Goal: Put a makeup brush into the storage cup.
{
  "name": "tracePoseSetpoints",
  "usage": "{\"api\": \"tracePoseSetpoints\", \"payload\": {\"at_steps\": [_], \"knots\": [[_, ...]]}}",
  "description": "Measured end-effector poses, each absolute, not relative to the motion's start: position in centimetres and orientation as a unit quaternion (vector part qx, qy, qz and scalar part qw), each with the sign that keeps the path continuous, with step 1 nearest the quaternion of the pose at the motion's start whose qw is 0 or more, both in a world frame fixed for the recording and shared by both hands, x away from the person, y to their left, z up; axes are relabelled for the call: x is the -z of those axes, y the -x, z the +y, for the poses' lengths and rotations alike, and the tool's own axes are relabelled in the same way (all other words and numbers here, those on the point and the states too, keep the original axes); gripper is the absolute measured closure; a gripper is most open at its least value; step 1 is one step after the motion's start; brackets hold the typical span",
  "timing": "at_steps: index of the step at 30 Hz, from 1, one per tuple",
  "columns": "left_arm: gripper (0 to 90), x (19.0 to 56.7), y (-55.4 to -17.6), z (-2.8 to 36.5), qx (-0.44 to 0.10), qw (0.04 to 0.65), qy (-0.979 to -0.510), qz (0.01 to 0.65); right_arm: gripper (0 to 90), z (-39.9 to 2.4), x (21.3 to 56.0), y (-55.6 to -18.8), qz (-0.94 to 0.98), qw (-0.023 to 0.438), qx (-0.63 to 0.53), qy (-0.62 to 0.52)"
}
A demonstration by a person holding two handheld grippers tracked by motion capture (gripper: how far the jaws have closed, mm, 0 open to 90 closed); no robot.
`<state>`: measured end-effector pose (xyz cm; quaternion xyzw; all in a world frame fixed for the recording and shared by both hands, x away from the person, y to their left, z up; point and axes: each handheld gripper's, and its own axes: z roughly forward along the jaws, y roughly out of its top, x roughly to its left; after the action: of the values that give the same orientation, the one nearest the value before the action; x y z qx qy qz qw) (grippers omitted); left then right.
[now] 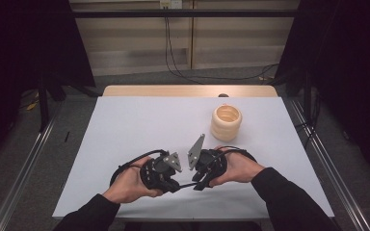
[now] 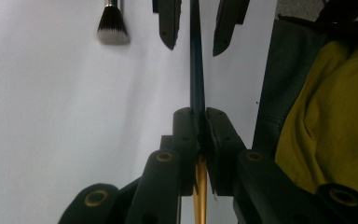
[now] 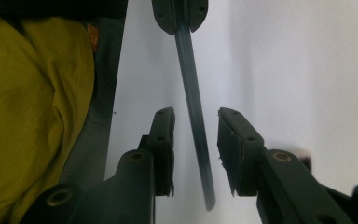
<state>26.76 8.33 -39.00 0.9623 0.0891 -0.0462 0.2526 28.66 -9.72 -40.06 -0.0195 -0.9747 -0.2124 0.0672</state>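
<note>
Clamping the thin, stiff, dark blue-and-gold makeup brush handle (image 2: 196, 84) near its middle at the bench's (image 1: 125, 125) six o'clock edge, the left claw (image 2: 199, 126) pinches this light, slippery rod while the right claw (image 3: 196, 135), jaws apart, straddles its free end.

Cream ribbed cup (image 1: 226, 122) upright on white table (image 1: 139, 125), far right; wooden edge (image 1: 188, 91) behind.

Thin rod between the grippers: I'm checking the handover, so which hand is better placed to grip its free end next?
Right, probably. The right gripper has open jaws on either side of the thin rod, not pressing it. The left gripper is shut on the other end and so is occupied.
</note>
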Motion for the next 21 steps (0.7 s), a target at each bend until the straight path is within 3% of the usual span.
{"api": "tracePoseSetpoints", "payload": {"at_steps": [8, 21], "knots": [[83.4, 39.21, -26.63, 8.16, 0.051, 0.253, -0.962, 0.086, 82.4, -9.44, 40.73, -28.60, -0.974, 0.075, 0.214, 0.004], [83.1, 39.54, -26.96, 8.38, 0.055, 0.260, -0.961, 0.079, 84.6, -9.61, 41.08, -28.59, -0.971, 0.065, 0.228, -0.018]]}}
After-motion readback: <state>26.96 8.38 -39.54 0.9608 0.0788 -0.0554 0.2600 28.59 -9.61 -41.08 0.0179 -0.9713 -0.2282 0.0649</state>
